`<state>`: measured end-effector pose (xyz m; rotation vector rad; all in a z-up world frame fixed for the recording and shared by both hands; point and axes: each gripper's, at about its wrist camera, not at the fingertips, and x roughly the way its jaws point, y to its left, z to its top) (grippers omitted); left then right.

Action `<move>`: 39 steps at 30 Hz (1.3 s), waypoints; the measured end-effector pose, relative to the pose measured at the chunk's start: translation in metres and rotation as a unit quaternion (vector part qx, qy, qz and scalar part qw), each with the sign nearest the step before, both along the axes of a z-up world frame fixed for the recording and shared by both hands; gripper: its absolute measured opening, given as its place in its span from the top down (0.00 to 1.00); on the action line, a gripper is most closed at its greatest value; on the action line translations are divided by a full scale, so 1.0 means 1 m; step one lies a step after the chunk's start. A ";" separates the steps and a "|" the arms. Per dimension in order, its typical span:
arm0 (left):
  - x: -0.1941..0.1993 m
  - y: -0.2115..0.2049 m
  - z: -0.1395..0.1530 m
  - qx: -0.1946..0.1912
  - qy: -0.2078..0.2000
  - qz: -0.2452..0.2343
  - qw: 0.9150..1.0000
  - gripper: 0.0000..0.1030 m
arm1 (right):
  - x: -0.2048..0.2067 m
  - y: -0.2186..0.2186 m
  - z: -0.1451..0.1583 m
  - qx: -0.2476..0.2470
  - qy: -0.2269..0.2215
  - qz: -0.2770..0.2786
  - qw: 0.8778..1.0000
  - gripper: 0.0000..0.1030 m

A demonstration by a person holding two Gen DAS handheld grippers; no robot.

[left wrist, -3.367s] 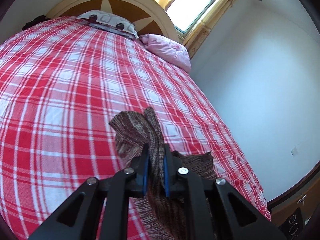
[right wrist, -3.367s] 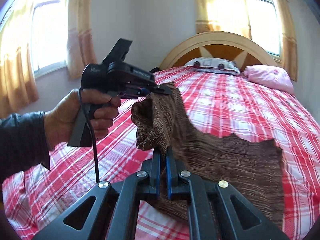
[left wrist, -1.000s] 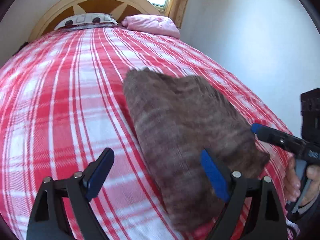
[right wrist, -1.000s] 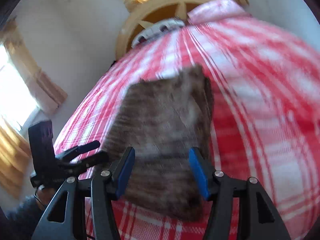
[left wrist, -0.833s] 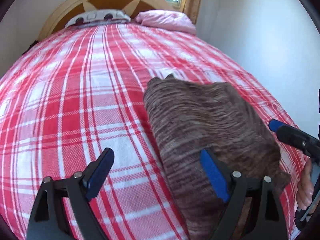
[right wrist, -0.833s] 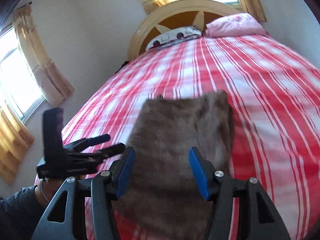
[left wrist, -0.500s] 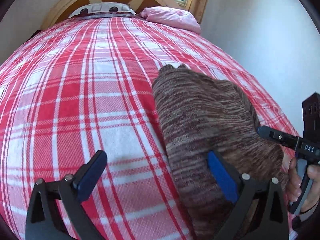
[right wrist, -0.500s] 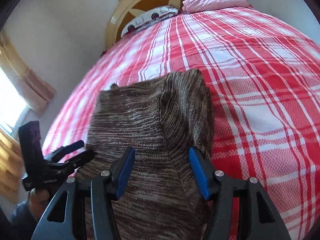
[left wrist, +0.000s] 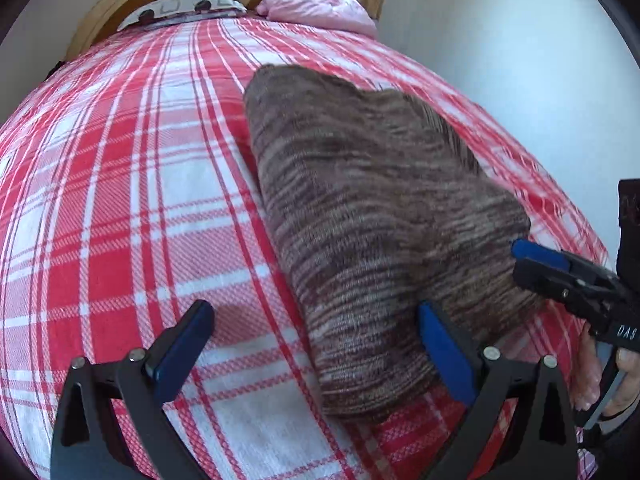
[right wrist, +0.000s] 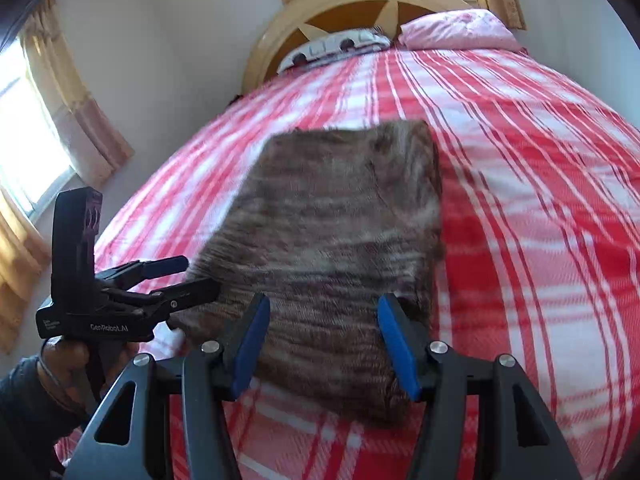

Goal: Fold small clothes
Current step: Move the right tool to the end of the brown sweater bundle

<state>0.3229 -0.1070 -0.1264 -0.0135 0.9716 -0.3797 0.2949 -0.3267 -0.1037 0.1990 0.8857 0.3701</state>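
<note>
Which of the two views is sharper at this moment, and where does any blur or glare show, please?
Left wrist view: mostly sharp, the plaid bedspread weave crisp, the brown knit garment slightly soft. Right wrist view: motion-blurred across garment and bedspread, with the window blown out.

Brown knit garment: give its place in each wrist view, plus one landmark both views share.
Left wrist view: brown knit garment lies folded right of centre on the plaid bedspread.
Right wrist view: it fills the centre, just beyond the blue pads.
Shared landmark: the pink pillow by the headboard.
</note>
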 end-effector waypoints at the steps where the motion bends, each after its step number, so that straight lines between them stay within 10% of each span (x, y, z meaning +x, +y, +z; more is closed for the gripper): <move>1: -0.001 -0.002 0.000 0.006 -0.002 -0.002 1.000 0.00 | -0.002 -0.003 -0.002 0.008 0.002 -0.004 1.000 0.44; 22: -0.027 0.016 0.020 -0.012 -0.045 0.026 0.999 0.00 | -0.026 -0.021 -0.010 0.020 0.000 -0.013 1.000 0.44; 29: -0.007 0.012 0.019 0.005 -0.044 0.039 0.998 0.00 | -0.022 -0.026 0.041 0.040 -0.083 -0.028 0.995 0.44; 35: 0.000 0.003 0.001 0.007 -0.009 0.024 1.000 0.00 | 0.040 0.003 0.001 -0.018 0.015 0.002 1.000 0.44; 39: -0.001 0.006 0.002 -0.006 -0.010 0.018 1.000 0.00 | 0.036 0.005 -0.003 -0.035 -0.002 0.029 0.999 0.44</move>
